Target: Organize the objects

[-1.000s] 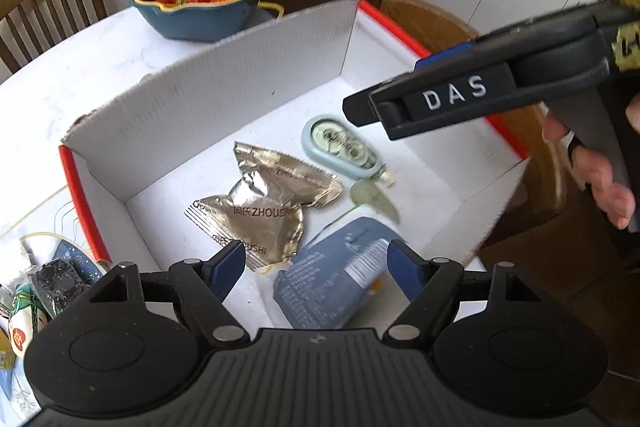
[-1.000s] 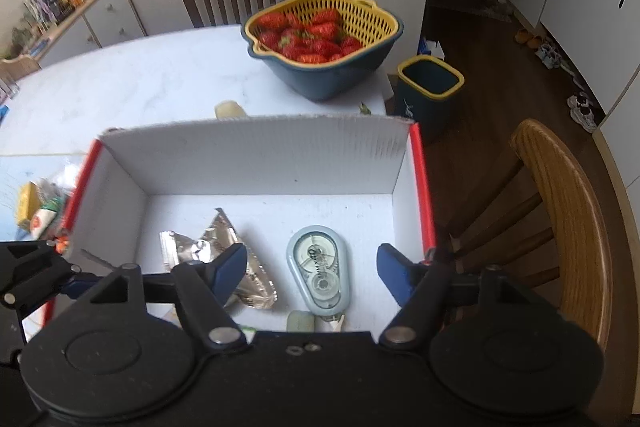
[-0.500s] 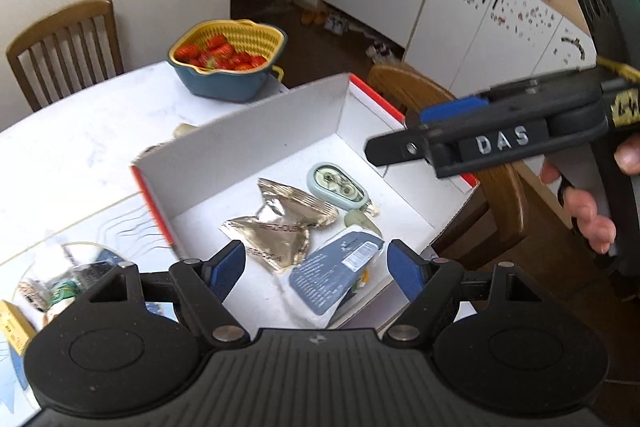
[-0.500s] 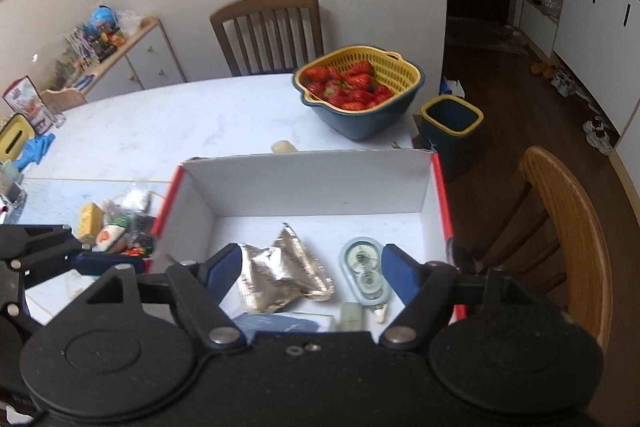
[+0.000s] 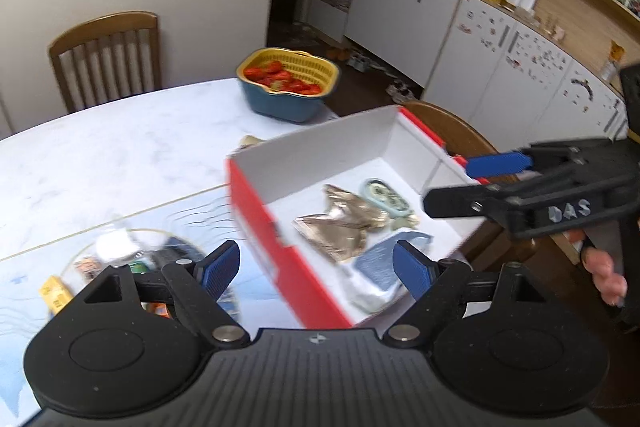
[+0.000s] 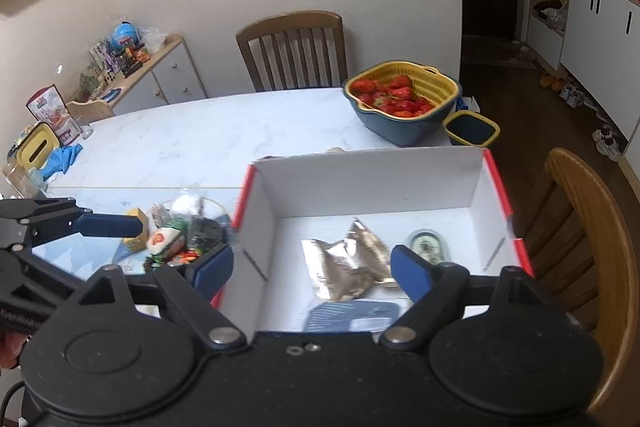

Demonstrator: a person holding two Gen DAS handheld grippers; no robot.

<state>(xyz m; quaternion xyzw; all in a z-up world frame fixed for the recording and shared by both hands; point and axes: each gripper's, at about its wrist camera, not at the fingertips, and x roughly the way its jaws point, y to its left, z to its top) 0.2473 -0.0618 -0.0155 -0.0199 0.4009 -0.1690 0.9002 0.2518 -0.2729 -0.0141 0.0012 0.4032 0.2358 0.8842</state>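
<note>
Item: loose pile of small packets (image 6: 176,239) on the table (image 6: 208,143), just beside the red outer wall of the white cardboard box (image 6: 372,183). We are reading this pile as the next stock to be moved; the box is already holding a gold foil pouch (image 6: 344,267), a pale green correction-tape dispenser (image 6: 426,247) and a blue-grey sachet (image 6: 352,317).

Relation: in the right wrist view the pile is lying to the left of the right gripper (image 6: 312,265) and directly ahead of the left gripper (image 6: 120,225), whose blue fingertip is hovering just above it. We are judging the left hand the nearer one.

Orientation: the pile is a jumble with no single long axis that we can tell; the pieces are too small and blurred to say which way each points.

Jaws: the left gripper (image 5: 316,269) is opening, nothing between its pads. The right gripper (image 5: 476,183) is also opening, empty, hanging over the box.
</note>
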